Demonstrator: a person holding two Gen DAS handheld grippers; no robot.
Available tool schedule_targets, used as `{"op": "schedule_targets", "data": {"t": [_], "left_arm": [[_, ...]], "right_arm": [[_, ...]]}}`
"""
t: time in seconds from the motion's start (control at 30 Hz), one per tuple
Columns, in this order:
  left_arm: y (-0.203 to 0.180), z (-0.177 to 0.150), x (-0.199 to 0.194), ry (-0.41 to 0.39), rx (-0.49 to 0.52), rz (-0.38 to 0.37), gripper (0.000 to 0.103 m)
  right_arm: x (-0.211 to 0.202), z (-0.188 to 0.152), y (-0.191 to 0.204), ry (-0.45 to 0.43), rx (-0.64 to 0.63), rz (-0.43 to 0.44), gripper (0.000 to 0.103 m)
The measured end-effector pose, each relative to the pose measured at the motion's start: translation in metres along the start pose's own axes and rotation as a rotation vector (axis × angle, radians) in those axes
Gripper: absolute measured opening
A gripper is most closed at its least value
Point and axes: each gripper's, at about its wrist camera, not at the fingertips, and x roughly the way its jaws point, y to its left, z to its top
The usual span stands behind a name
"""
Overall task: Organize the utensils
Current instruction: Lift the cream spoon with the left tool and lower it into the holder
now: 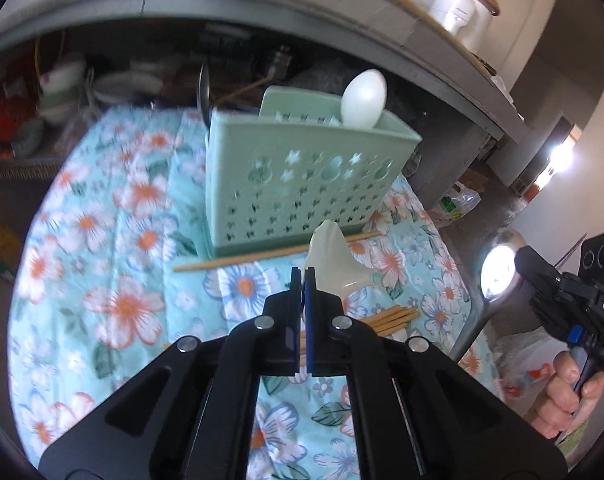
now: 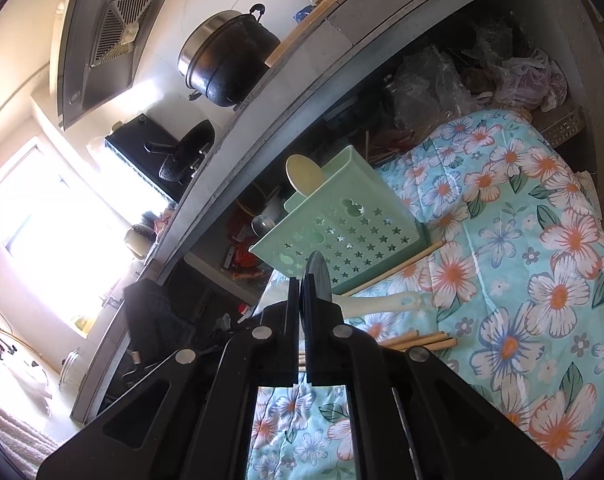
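Observation:
My left gripper [image 1: 303, 274] is shut on one end of a cream plastic spoon [image 1: 327, 258], held above the floral cloth [image 1: 114, 264]. Behind it stands the mint-green perforated utensil holder [image 1: 302, 176] with a white spoon [image 1: 361, 98] upright in it. At the right, my right gripper [image 1: 521, 258] is shut on a shiny metal spoon [image 1: 497, 268]. In the right wrist view that gripper [image 2: 300, 280] pinches the metal spoon [image 2: 317, 274] edge-on, in front of the holder [image 2: 341, 236]. A cream spoon [image 2: 381, 304] shows just beyond the fingers.
One loose chopstick [image 1: 278, 254] lies against the holder's base, and a bundle of chopsticks [image 1: 393, 318] lies nearer me. A grey counter edge [image 1: 341, 12] overhangs cluttered shelves with bowls [image 1: 62, 80]. A hand [image 1: 573, 392] grips the right tool. A black pot [image 2: 226, 60] sits on the counter.

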Motion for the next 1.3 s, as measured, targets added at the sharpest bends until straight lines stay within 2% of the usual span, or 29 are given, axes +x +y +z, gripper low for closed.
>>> {"op": "schedule_targets", "data": {"t": [0.07, 0.2, 0.5, 0.6, 0.67, 0.73, 1.0, 1.3], "left_arm": [[-0.007, 0.003, -0.014, -0.04, 0.056, 0.033, 0.0], [-0.006, 0.01, -0.046, -0.113, 0.103, 0.06, 0.0], [-0.008, 0.05, -0.125, -0.318, 0.086, 0.038, 0.0], [-0.011, 0.066, -0.151, -0.391, 0.117, 0.082, 0.0], [-0.014, 0.075, -0.155, -0.418, 0.161, 0.157, 0.0], [-0.017, 0.081, -0.15, -0.409, 0.198, 0.227, 0.0], [-0.019, 0.096, -0.113, -0.281, 0.326, 0.364, 0.0], [-0.022, 0.102, -0.072, -0.135, 0.437, 0.408, 0.0]], "right_arm": [[-0.001, -0.001, 0.001, 0.0, -0.005, -0.001, 0.002], [0.0, -0.002, 0.004, 0.003, -0.008, -0.003, 0.002], [0.001, -0.003, 0.01, 0.004, -0.019, -0.008, 0.002], [0.002, -0.003, 0.01, 0.006, -0.013, -0.004, 0.002], [0.002, -0.003, 0.01, 0.008, -0.011, -0.002, 0.002], [0.003, -0.003, 0.01, 0.008, -0.012, -0.002, 0.002], [0.002, -0.003, 0.01, 0.008, -0.011, -0.003, 0.002], [0.001, -0.003, 0.008, 0.008, -0.005, -0.002, 0.002]]}}
